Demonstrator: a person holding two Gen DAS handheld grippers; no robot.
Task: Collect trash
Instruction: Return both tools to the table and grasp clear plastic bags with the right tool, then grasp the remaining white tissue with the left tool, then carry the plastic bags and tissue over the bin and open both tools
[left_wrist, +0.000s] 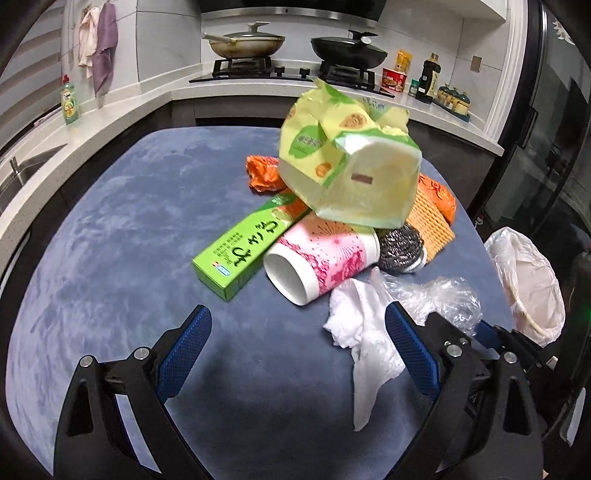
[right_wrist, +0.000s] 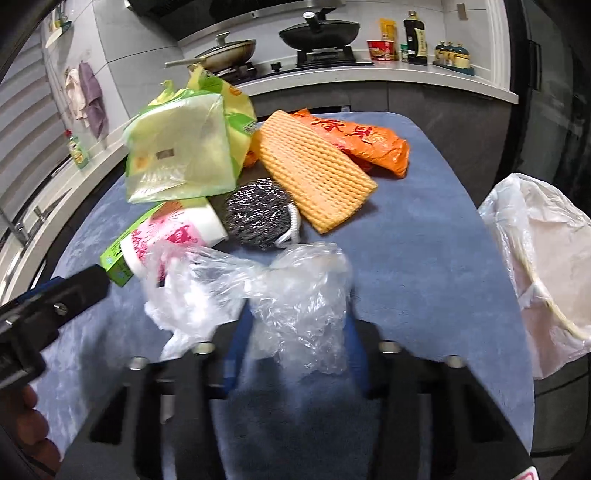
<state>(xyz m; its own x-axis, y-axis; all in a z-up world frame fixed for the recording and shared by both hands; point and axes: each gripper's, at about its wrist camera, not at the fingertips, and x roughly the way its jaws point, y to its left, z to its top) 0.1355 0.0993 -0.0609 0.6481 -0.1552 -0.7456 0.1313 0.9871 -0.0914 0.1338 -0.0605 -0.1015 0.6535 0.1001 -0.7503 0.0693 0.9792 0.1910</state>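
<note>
A kitchen: a white counter with a gas hob (left_wrist: 280, 72) carrying two lidded pans runs behind a blue-covered desk (left_wrist: 122, 229) that holds a heap of trash. The paper cup (left_wrist: 321, 254), pink-patterned, serves as landmark. It lies on its side, open mouth toward the left wrist camera; nothing can be seen inside it. Touching its left flank lies a green carton (left_wrist: 247, 245), long axis running from the near left to the far right, its far end under a yellow-green plastic wrapper (left_wrist: 347, 162) that sits atop the heap behind the cup. Just right of the cup sits a steel scourer (left_wrist: 400, 245), with an orange foam net (right_wrist: 314, 170) behind that and an orange bag (right_wrist: 365, 142) beyond. In front of the cup lie a crumpled white tissue (left_wrist: 365, 325) and a clear plastic bag (right_wrist: 295, 295). Well right of the cup, off the desk edge, stands a bin lined with a pale bag (right_wrist: 546, 266); its contents cannot be made out.

The left hand-held gripper (left_wrist: 297, 354) is released, jaws spread wide, the tissue against its right finger. The right hand-held gripper (right_wrist: 295, 354) is clenched on the clear plastic bag.
</note>
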